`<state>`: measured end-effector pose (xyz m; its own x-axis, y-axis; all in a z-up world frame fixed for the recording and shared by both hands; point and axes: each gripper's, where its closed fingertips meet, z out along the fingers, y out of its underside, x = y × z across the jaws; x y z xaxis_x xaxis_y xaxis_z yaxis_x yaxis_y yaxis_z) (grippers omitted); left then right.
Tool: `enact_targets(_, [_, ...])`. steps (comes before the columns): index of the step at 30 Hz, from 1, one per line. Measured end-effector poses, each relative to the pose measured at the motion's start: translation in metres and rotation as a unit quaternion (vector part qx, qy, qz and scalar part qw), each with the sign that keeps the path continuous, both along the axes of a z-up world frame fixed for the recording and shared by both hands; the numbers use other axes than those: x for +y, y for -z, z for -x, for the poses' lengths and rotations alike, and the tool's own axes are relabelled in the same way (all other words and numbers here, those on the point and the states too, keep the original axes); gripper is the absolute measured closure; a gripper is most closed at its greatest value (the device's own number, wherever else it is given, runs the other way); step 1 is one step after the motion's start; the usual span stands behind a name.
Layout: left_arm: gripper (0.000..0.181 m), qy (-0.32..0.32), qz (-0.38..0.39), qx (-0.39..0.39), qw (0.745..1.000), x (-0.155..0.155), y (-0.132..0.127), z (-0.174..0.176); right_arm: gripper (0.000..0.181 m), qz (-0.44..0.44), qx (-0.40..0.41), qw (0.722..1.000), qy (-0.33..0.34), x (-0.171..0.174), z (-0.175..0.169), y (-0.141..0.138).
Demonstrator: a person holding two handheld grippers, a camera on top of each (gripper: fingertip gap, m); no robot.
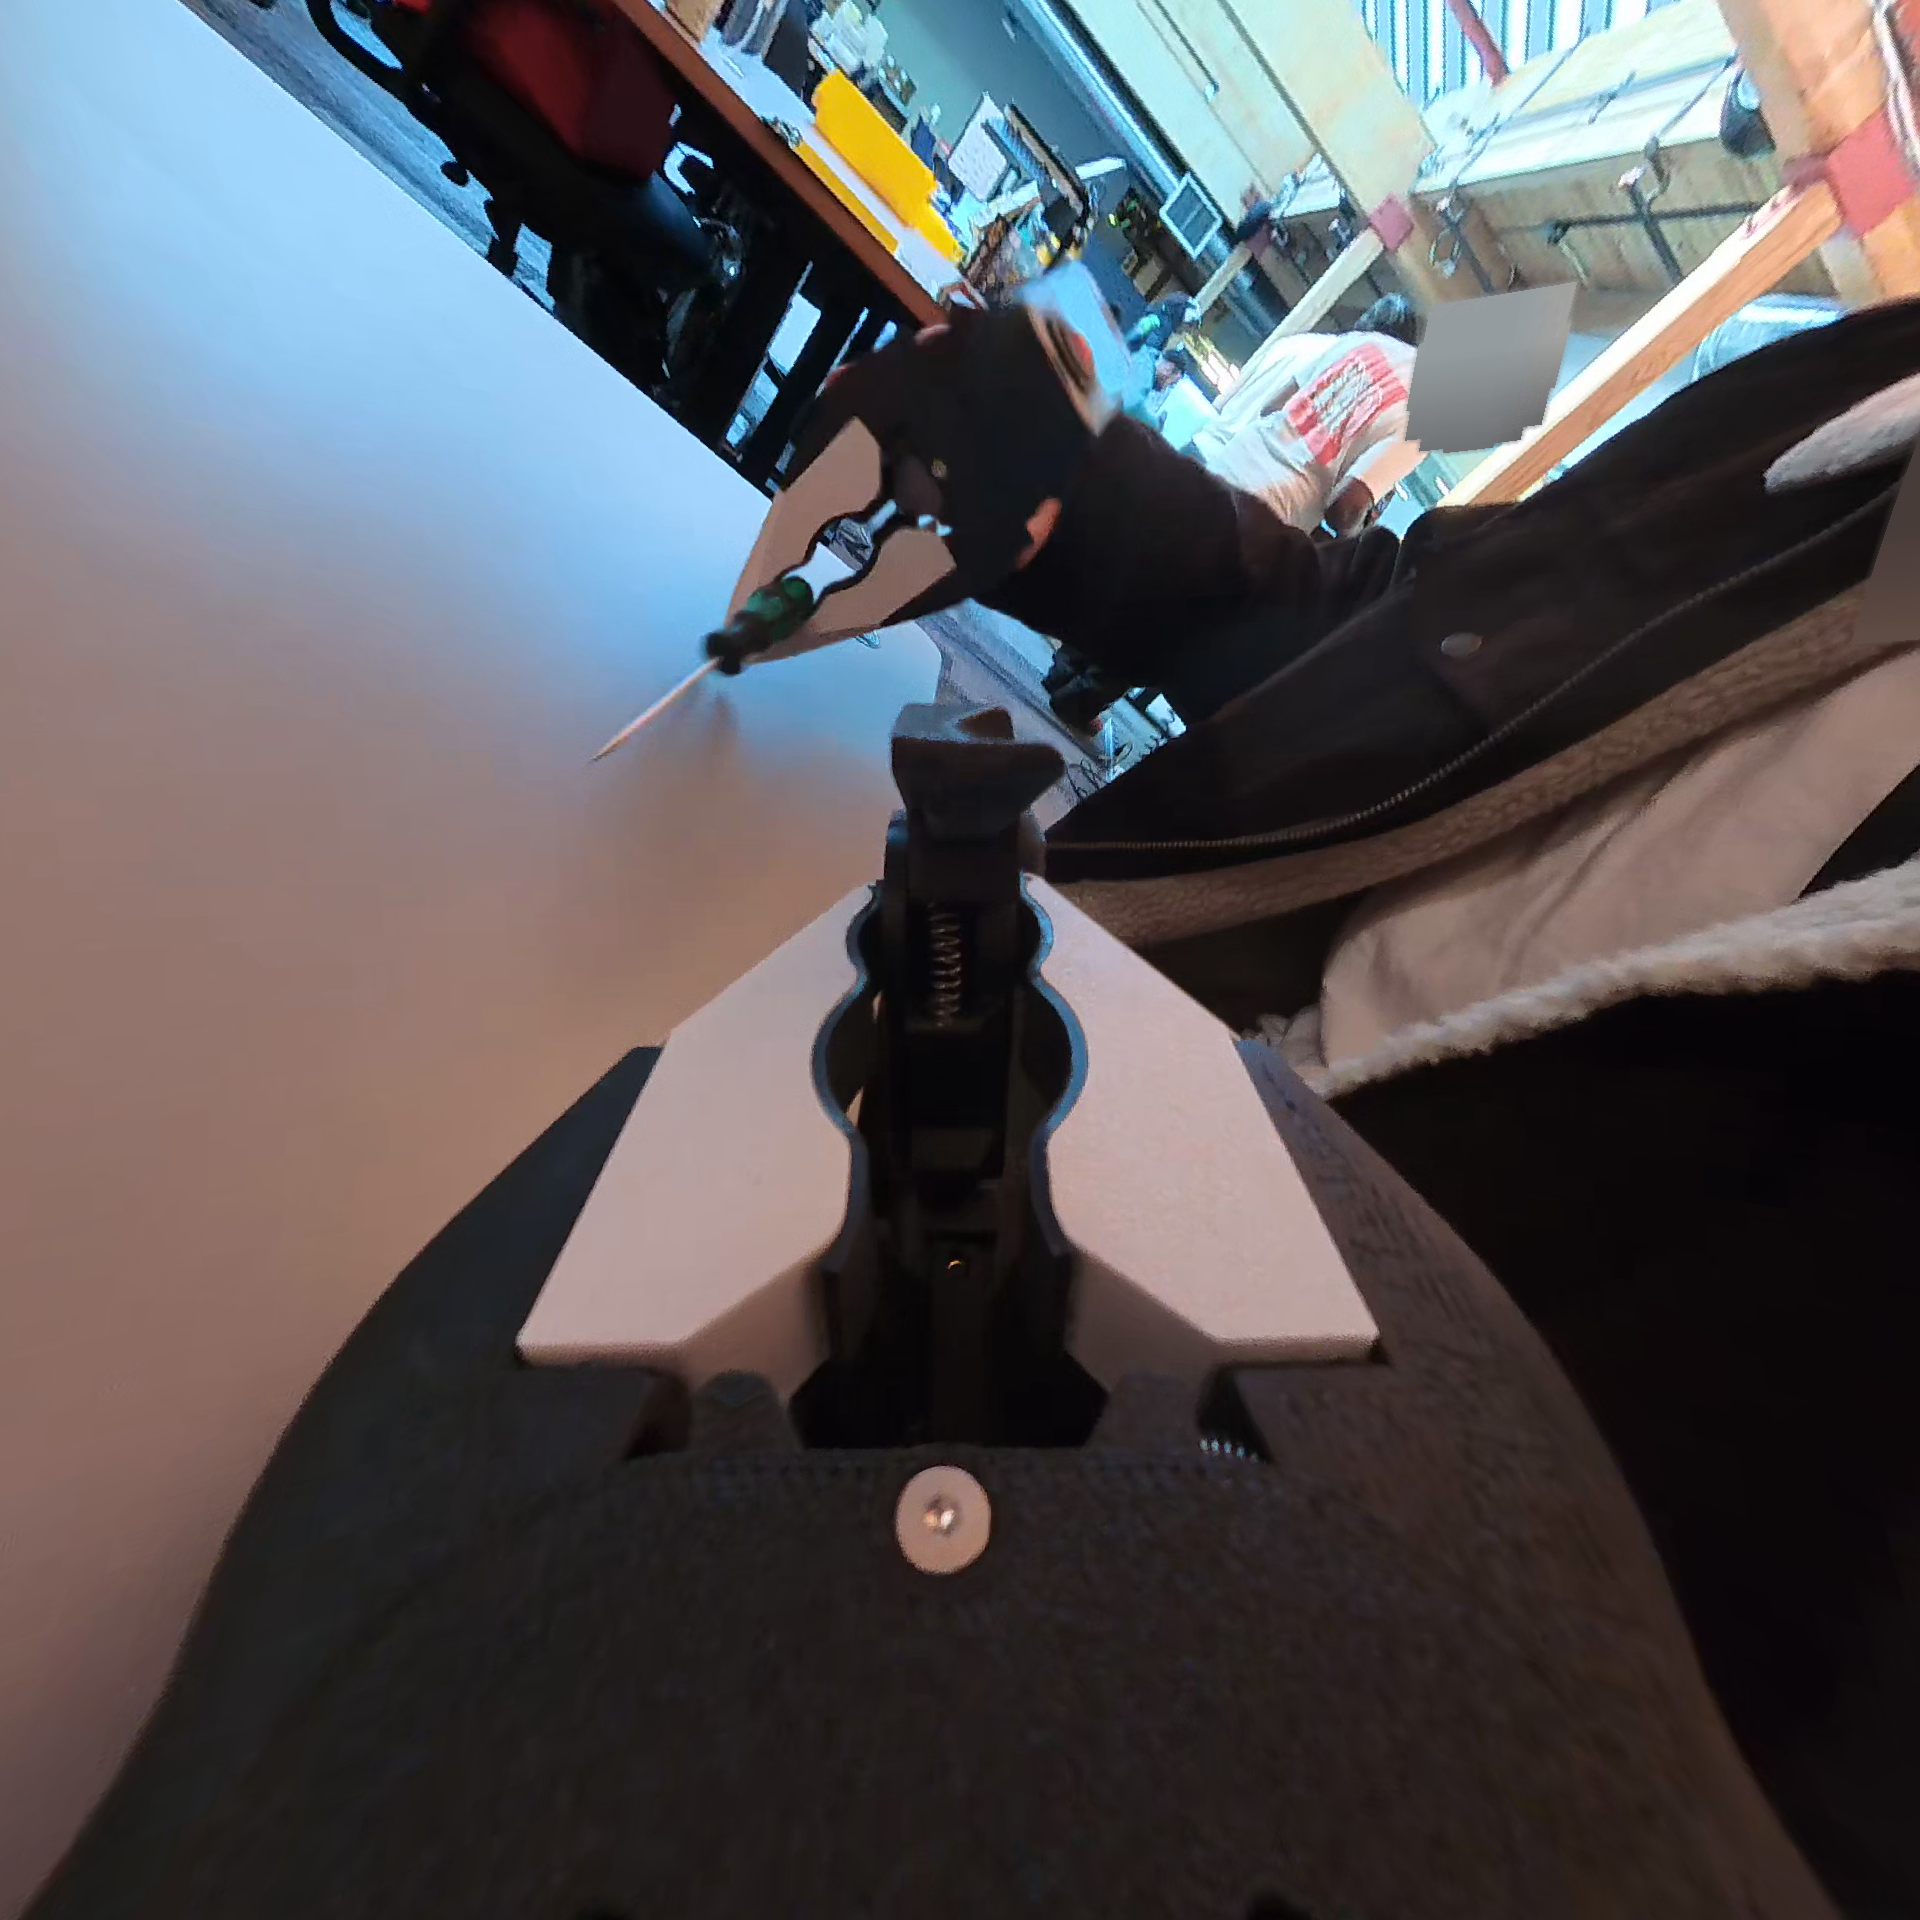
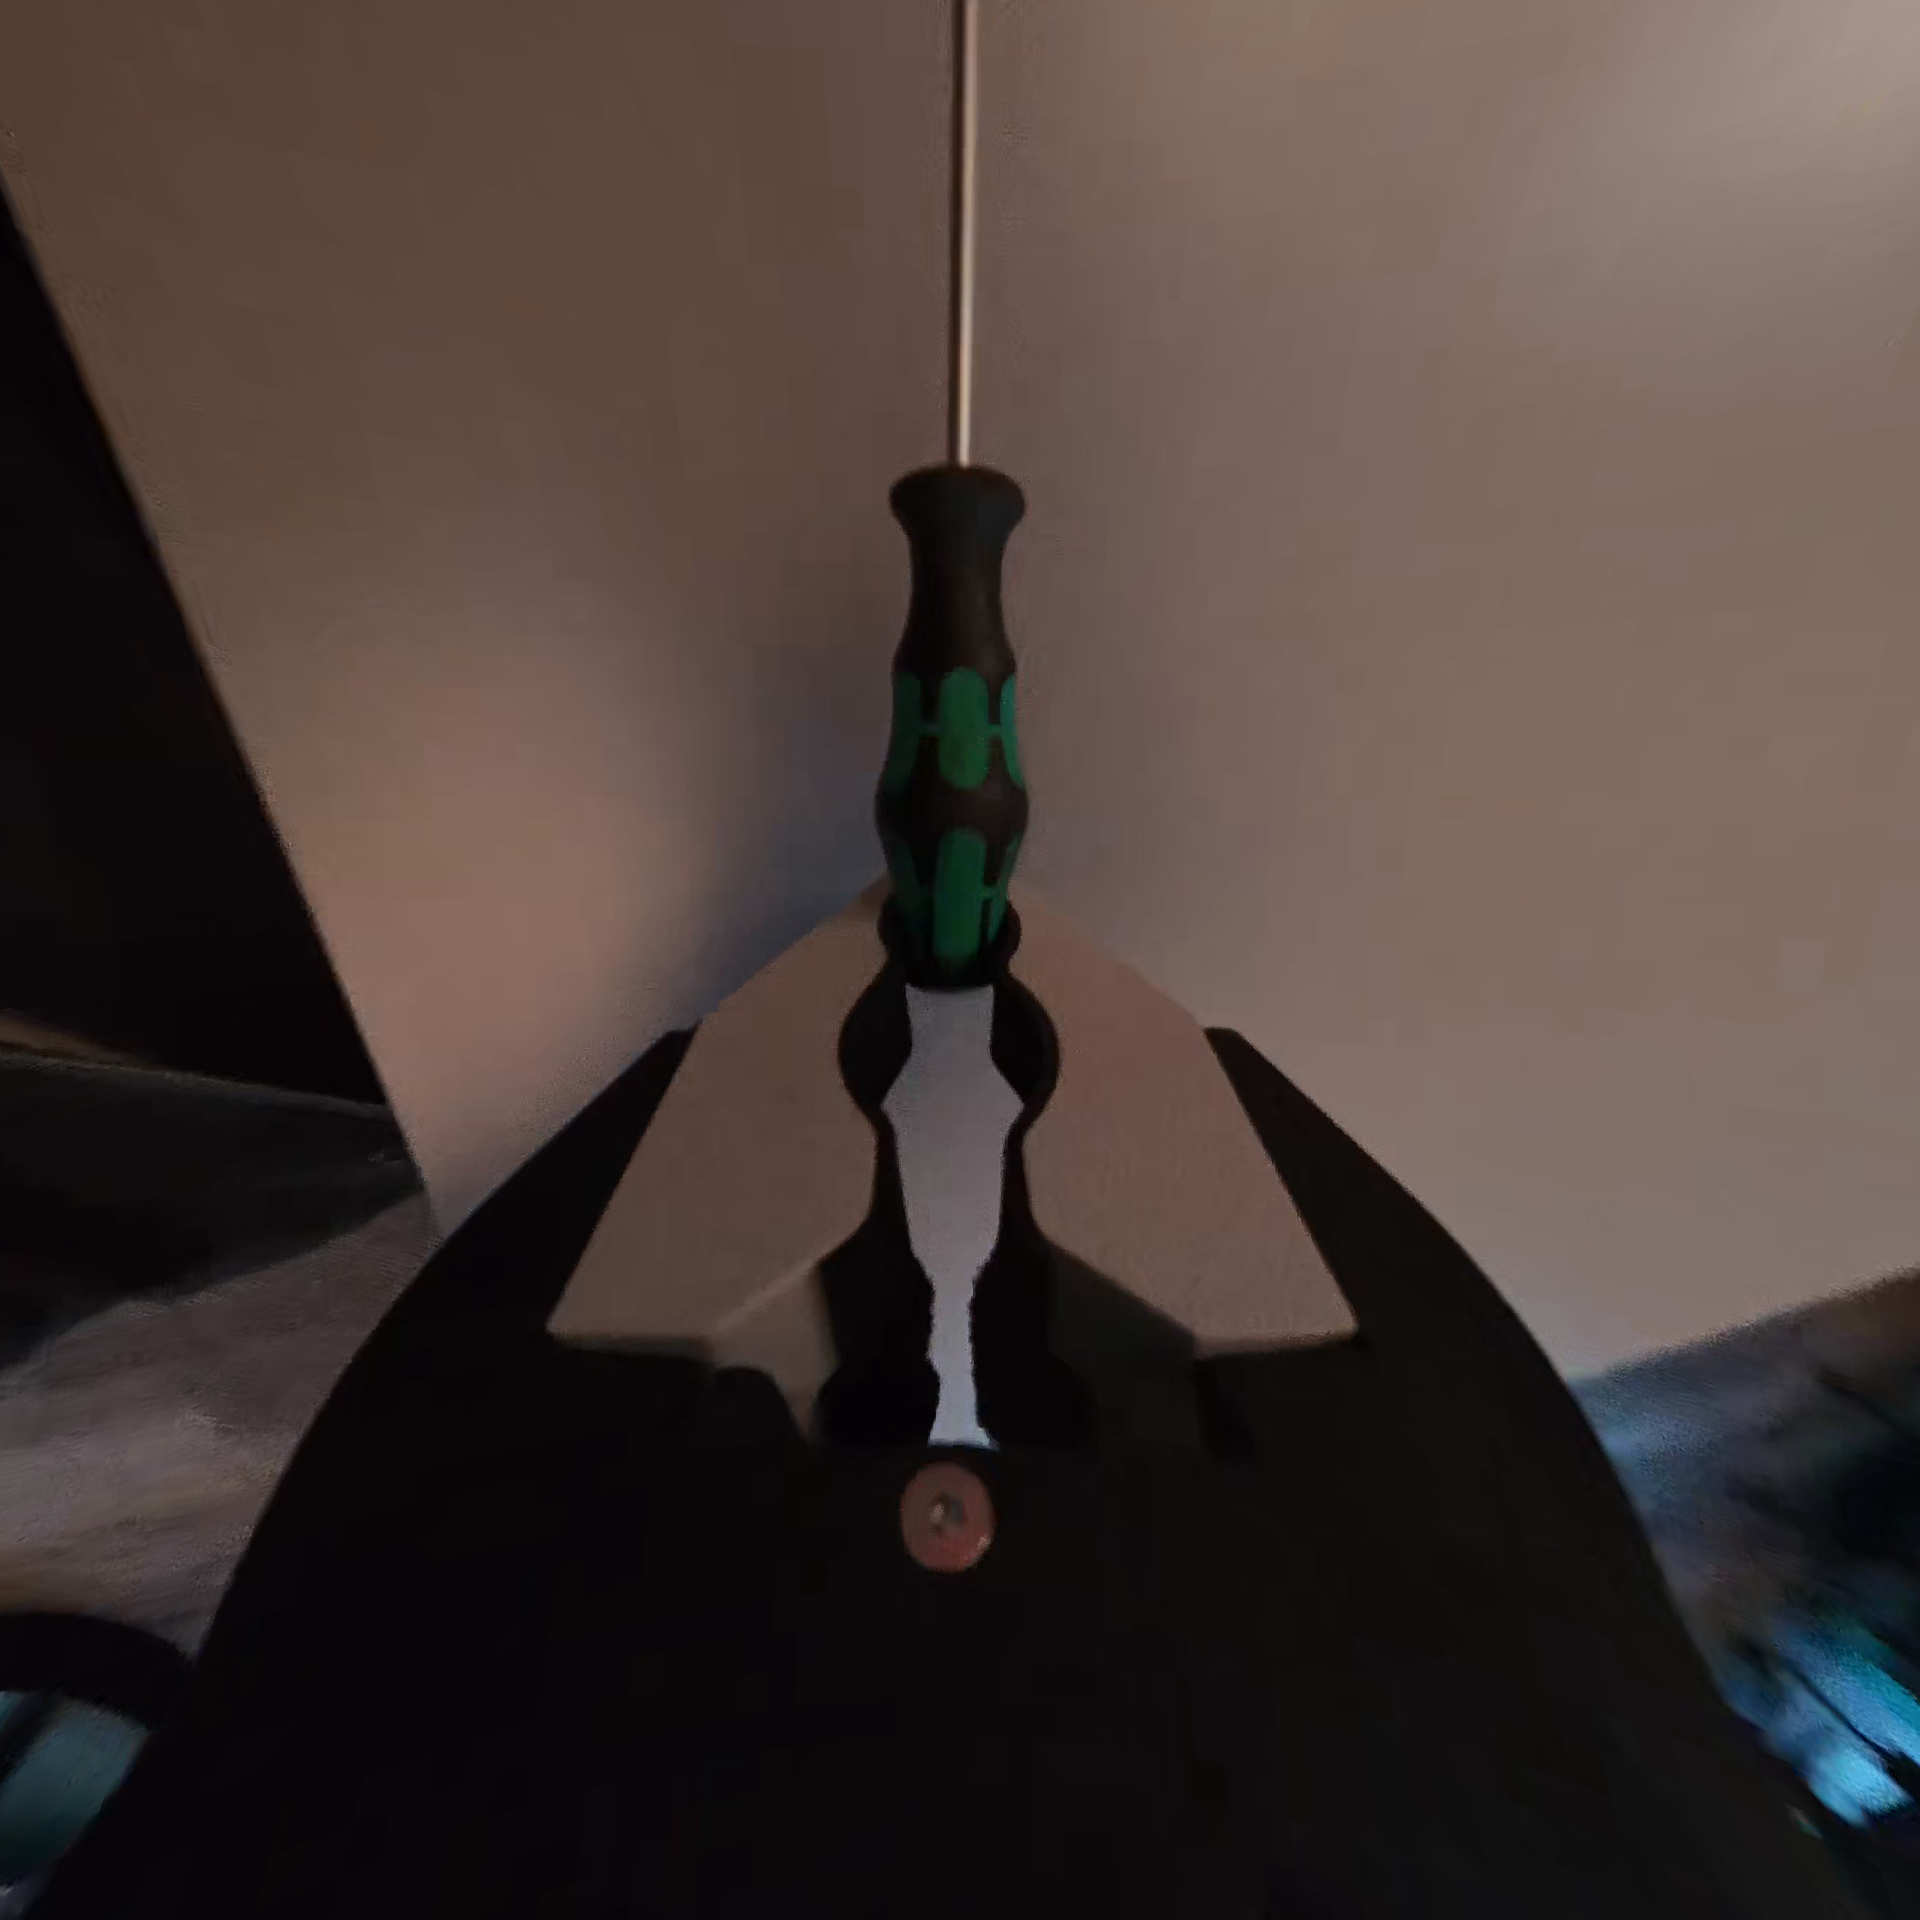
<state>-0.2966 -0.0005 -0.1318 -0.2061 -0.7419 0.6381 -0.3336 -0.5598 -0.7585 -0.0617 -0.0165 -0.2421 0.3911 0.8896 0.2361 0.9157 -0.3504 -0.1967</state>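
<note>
We are seeing two grippers and two tools. The left gripper point(image 1: 951, 914) is clamping one black spring-loaded tool point(image 1: 961, 831) near the desk point(image 1: 312, 727) edge. The right gripper point(image 2: 948, 935) is gripping one green-and-black screwdriver point(image 2: 954, 748), its thin shaft pointing far over the desk.

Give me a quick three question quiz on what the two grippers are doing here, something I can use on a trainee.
1. True or false: the right gripper clamps a screwdriver by its handle's rear end.
2. What shows inside the black spring clamp held in the left gripper?
3. The screwdriver's shaft tip is: A) resting flat on the white table, B) angled down toward it, C) pointing at the ceiling.

Key: 1 true; 2 a coil spring; 3 B.
</note>
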Motion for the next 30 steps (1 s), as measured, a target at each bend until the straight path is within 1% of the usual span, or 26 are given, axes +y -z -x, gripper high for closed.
enact_targets(2, [0.159,0.004,0.000,0.002,1.000,-0.003,-0.001,-0.001,0.175,0.014,0.028,0.999,0.011,-0.004,-0.003,0.005])
enact_targets(4, [0.159,0.008,0.002,0.002,1.000,-0.006,0.000,-0.003,0.175,0.012,0.059,0.998,0.008,-0.008,-0.002,0.009])
enact_targets(11, [0.159,0.014,0.007,-0.003,1.000,-0.010,-0.001,-0.004,0.170,-0.062,0.186,0.980,-0.021,-0.009,0.009,0.009])
enact_targets(13, [0.159,0.015,0.008,-0.005,1.000,-0.011,-0.002,-0.005,0.163,-0.075,0.224,0.971,-0.033,-0.013,0.015,0.008])
enact_targets(15, [0.159,0.019,0.010,-0.006,1.000,-0.013,-0.002,-0.005,0.161,-0.084,0.254,0.963,-0.026,-0.016,0.020,0.008])
enact_targets(18, [0.159,0.024,0.011,-0.004,1.000,-0.015,-0.002,-0.006,0.152,-0.096,0.294,0.951,-0.011,-0.019,0.025,0.008])
enact_targets(20, [0.159,0.026,0.011,-0.005,1.000,-0.016,-0.002,-0.006,0.147,-0.096,0.300,0.949,0.005,-0.019,0.025,0.008])
enact_targets(23, [0.159,0.029,0.013,-0.007,0.999,-0.018,-0.003,-0.007,0.140,-0.068,0.308,0.949,0.014,-0.026,0.030,0.011])
enact_targets(27, [0.160,0.031,0.020,-0.013,0.999,-0.018,-0.005,-0.008,0.140,-0.050,0.314,0.948,0.025,-0.025,0.039,0.012])
enact_targets(28, [0.160,0.029,0.021,-0.015,0.999,-0.018,-0.006,-0.009,0.142,-0.054,0.313,0.948,0.031,-0.022,0.040,0.012])
enact_targets(29, [0.159,0.028,0.021,-0.017,0.999,-0.018,-0.006,-0.010,0.158,-0.067,0.309,0.948,0.045,-0.017,0.039,0.012])
enact_targets(30, [0.159,0.027,0.022,-0.019,0.999,-0.018,-0.007,-0.011,0.159,-0.065,0.310,0.947,0.048,-0.015,0.041,0.012])
